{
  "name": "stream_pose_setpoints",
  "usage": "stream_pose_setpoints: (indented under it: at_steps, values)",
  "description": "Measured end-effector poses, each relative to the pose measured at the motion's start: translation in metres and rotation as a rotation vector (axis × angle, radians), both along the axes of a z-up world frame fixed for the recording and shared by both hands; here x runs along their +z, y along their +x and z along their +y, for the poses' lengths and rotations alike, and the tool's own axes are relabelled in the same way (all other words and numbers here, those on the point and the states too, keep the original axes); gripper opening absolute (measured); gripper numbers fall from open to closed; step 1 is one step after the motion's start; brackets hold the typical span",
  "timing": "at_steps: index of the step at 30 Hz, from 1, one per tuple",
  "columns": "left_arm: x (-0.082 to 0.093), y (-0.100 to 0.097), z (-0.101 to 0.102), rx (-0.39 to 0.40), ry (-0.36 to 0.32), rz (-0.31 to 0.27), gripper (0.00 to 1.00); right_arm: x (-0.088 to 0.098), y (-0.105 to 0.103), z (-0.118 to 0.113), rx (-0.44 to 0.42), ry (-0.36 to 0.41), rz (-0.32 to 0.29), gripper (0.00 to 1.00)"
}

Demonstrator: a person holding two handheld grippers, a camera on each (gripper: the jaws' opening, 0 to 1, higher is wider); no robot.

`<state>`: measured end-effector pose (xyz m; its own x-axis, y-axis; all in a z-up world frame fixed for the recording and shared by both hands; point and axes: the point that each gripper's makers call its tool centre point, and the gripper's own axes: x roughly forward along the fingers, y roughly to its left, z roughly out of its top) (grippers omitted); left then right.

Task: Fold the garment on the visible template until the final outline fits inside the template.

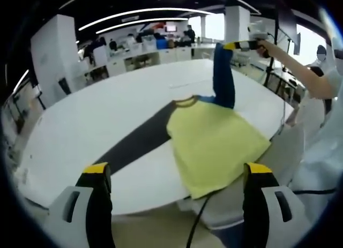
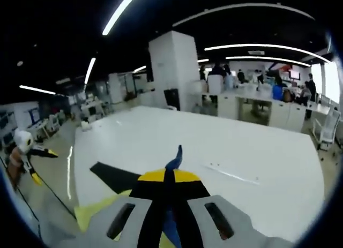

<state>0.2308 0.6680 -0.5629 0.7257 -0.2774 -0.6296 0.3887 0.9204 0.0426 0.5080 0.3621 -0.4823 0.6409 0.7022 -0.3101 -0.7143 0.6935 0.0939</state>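
Nearest, the left gripper [image 1: 177, 178] hovers with fingers spread before the yellow garment [image 1: 214, 143] lying half over the dark template [image 1: 136, 141] on the white table [image 1: 107, 109], while beyond, the right gripper [image 2: 170, 190] pinches the blue sleeve [image 1: 223, 74] aloft, probably to fold it inward, its own view showing the clamped cloth.

One yellow garment [image 1: 214, 141] with one blue sleeve [image 1: 223, 76] lifted, one dark template [image 1: 136, 141], one white table [image 1: 107, 109], two grippers: left [image 1: 177, 175], right [image 2: 169, 189].
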Motion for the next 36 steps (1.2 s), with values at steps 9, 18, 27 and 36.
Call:
stream_pose_setpoints:
  at_steps: [9, 18, 27, 36]
  values:
    - [0.000, -0.001, 0.003, 0.005, -0.001, 0.006, 1.00, -0.014, 0.014, 0.030, -0.003, 0.033, 0.028, 0.03]
    - [0.000, -0.002, 0.008, 0.010, 0.000, 0.009, 1.00, -0.039, 0.019, 0.055, 0.011, 0.016, 0.072, 0.03]
    - [-0.003, -0.004, 0.009, 0.017, -0.001, 0.022, 1.00, -0.071, 0.018, 0.073, 0.016, -0.008, 0.133, 0.03]
    - [-0.005, -0.005, 0.009, 0.025, -0.001, 0.030, 1.00, -0.103, 0.013, 0.089, 0.034, -0.035, 0.191, 0.03]
